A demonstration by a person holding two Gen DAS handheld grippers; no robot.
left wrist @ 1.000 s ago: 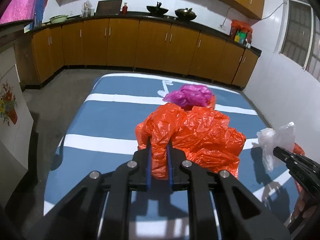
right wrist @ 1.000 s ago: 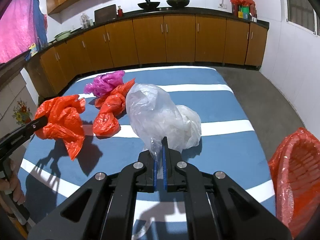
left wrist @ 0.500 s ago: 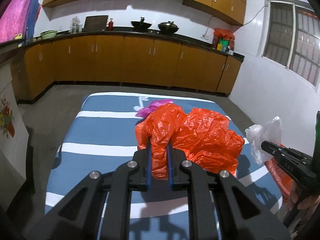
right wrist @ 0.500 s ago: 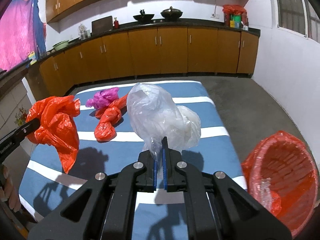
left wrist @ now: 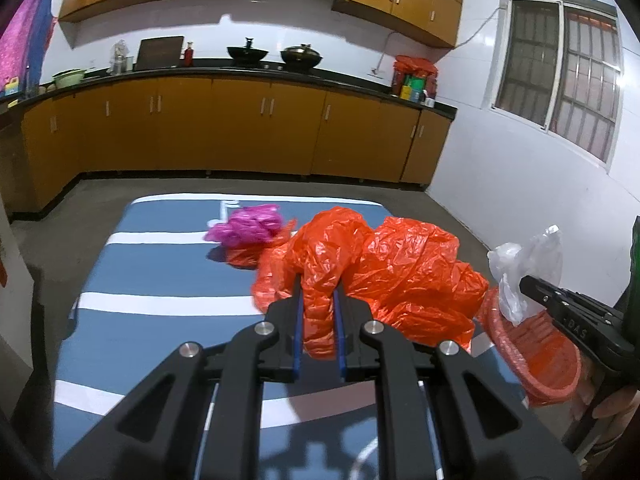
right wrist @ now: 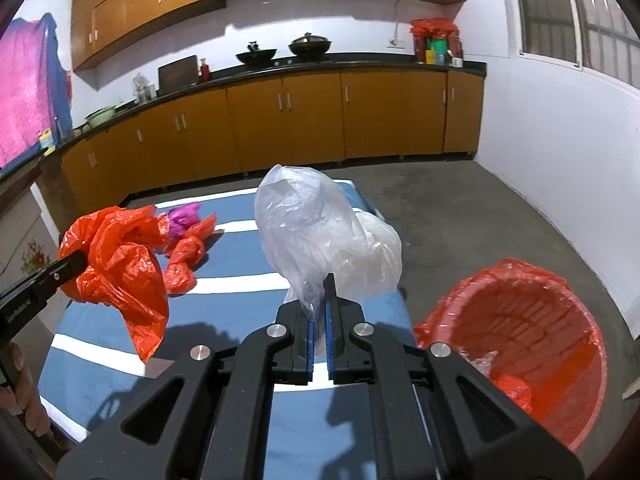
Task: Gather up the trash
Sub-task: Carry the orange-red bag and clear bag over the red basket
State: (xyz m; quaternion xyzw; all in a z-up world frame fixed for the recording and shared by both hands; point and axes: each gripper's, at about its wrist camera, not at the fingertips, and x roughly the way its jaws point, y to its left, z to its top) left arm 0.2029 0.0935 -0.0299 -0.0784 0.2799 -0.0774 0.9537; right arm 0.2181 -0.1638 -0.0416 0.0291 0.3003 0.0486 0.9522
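Both bags are lifted off the striped table (right wrist: 224, 364): the left tool (left wrist: 318, 308) clamps the orange bag (left wrist: 384, 276), the right tool (right wrist: 319, 316) the clear bag (right wrist: 320, 236), beside the red bin (right wrist: 520, 344), so carrying over it and releasing likely comes next.

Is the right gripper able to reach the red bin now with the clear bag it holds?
Probably yes. The right gripper is shut on the clear bag, and the red bin stands open on the floor just to its right, beside the table edge, with nothing between them.
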